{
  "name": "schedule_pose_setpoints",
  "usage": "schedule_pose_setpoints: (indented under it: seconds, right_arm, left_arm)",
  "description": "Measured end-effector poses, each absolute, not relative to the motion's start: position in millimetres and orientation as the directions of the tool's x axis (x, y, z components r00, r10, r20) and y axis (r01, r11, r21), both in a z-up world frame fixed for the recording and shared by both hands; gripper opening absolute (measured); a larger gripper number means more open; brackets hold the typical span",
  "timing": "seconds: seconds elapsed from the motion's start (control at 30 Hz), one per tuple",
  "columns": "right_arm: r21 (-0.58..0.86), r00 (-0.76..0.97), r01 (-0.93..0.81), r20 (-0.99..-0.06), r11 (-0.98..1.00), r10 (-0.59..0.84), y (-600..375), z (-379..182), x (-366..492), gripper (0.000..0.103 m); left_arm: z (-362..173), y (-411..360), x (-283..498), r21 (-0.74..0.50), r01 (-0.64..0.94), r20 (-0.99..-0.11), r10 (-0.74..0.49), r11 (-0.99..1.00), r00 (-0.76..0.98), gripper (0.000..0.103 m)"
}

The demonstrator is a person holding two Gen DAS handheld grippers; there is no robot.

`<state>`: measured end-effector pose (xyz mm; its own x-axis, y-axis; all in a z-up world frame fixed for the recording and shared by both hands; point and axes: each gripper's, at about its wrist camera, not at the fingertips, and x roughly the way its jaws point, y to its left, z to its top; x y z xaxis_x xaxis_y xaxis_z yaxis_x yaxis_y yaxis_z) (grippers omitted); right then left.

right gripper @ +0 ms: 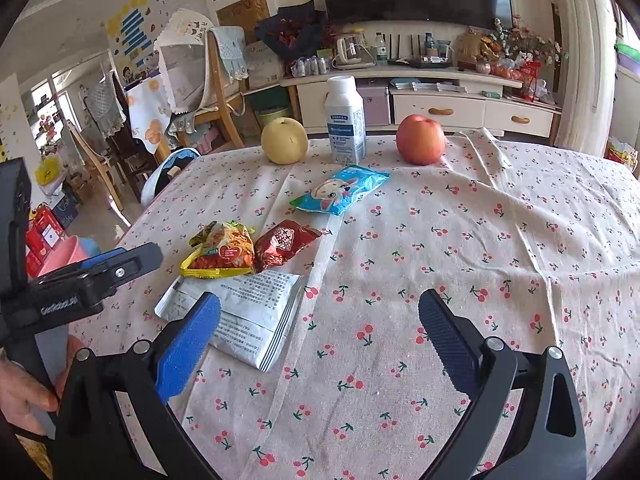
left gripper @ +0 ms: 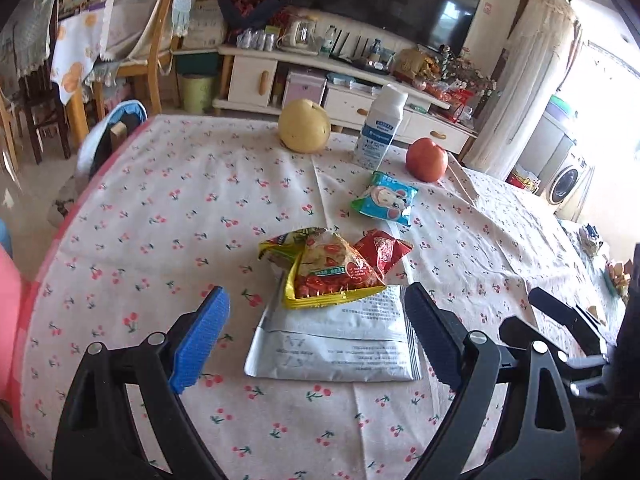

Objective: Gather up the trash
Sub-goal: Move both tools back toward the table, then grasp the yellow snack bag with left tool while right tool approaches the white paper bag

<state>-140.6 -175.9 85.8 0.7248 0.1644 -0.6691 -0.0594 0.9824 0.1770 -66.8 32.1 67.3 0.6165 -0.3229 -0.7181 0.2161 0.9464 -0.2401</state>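
Observation:
Trash lies mid-table on the cherry-print cloth: a flat silver pouch, a yellow-red snack wrapper resting on its far edge, a red wrapper beside that, and a blue cartoon wrapper farther back. My left gripper is open, its blue pads on either side of the silver pouch without touching it. In the right wrist view the right gripper is open over bare cloth, with the silver pouch by its left finger. The yellow-red wrapper, red wrapper and blue wrapper lie beyond.
A pear, a white bottle and an apple stand along the table's far edge. A white-and-blue container sits off the far left corner. Chairs and a TV cabinet stand behind. A hand holds the left gripper's handle.

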Motion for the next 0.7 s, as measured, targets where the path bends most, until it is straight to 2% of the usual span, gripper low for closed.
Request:
schedule_pose_setpoints:
  seconds: [0.23, 0.47, 0.53, 0.7]
  right_arm:
    - [0.208, 0.684, -0.090, -0.697, 0.974, 0.212, -175, 78, -128, 0.098]
    - [0.243, 0.656, -0.124, -0.708, 0.962, 0.263, -172, 74, -120, 0.098]
    - [0.252, 0.650, -0.128, -0.709, 0.959, 0.273, -172, 73, -118, 0.098]
    - [0.286, 0.626, -0.139, -0.716, 0.948, 0.308, -170, 68, -114, 0.098]
  left_arm:
    - [44, 11, -26, -0.298, 0.144, -0.772, -0.327, 0.944, 0.545, 0.090]
    - [34, -2, -1, -0.235, 0.132, -0.809, -0.269, 0.963, 0.523, 0.090]
    - [34, -4, 4, -0.219, 0.127, -0.816, -0.252, 0.968, 0.520, 0.087]
    - [31, -6, 10, -0.193, 0.121, -0.822, -0.228, 0.974, 0.522, 0.068]
